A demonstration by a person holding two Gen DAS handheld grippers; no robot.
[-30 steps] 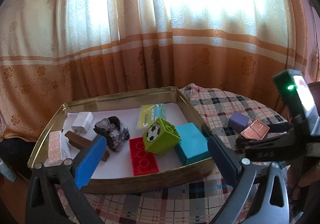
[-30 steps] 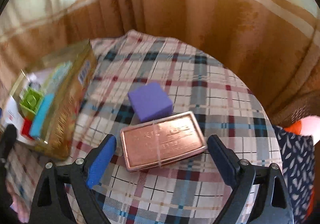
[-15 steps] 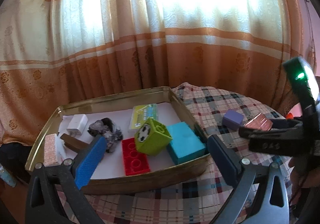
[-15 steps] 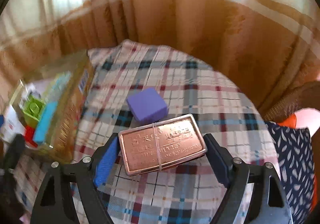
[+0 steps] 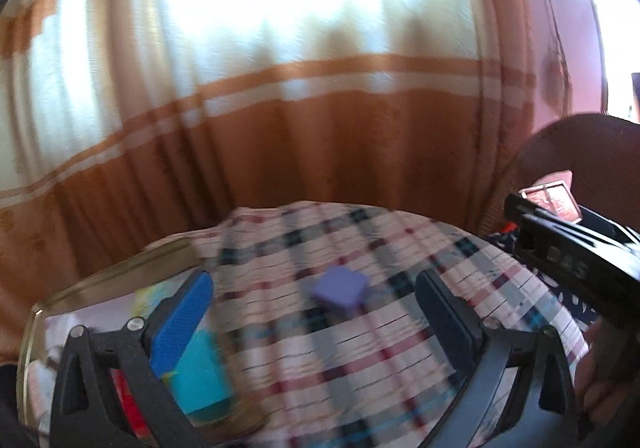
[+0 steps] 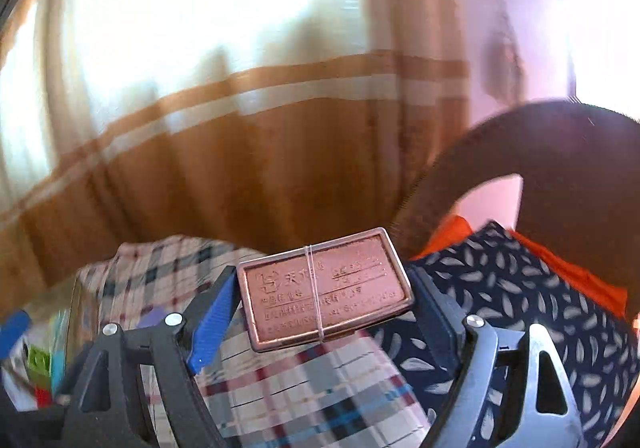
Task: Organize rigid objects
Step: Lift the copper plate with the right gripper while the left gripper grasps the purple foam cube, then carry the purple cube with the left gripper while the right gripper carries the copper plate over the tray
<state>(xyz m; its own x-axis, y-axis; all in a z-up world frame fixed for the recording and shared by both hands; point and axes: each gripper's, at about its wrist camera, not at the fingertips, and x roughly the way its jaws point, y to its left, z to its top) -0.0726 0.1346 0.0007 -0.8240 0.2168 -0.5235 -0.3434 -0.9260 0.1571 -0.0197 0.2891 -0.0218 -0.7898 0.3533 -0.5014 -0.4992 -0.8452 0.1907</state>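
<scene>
The copper tin (image 6: 326, 292), bound with a thin rubber band, hangs above the checked cloth with my right gripper (image 6: 322, 282) shut on its short ends. In the left wrist view the same tin (image 5: 554, 199) shows at the far right in the right gripper (image 5: 520, 207). My left gripper (image 5: 312, 300) is open and holds nothing. The purple cube (image 5: 338, 290) lies on the cloth ahead, between the left gripper's fingers in the picture but apart from them. The gold tray (image 5: 100, 280) sits at the lower left, and a teal block (image 5: 200, 372) lies in it.
An orange and white curtain hangs close behind the round table (image 5: 360, 232). On the right stand a dark curved chair back (image 6: 540, 151) and a navy leaf-print cushion (image 6: 500, 288) with orange fabric. A hand (image 5: 604, 380) holds the right gripper's handle.
The right gripper's jaws closed on the copper tin and lifted it off the cloth. The left gripper swung right, from over the tray towards the purple cube.
</scene>
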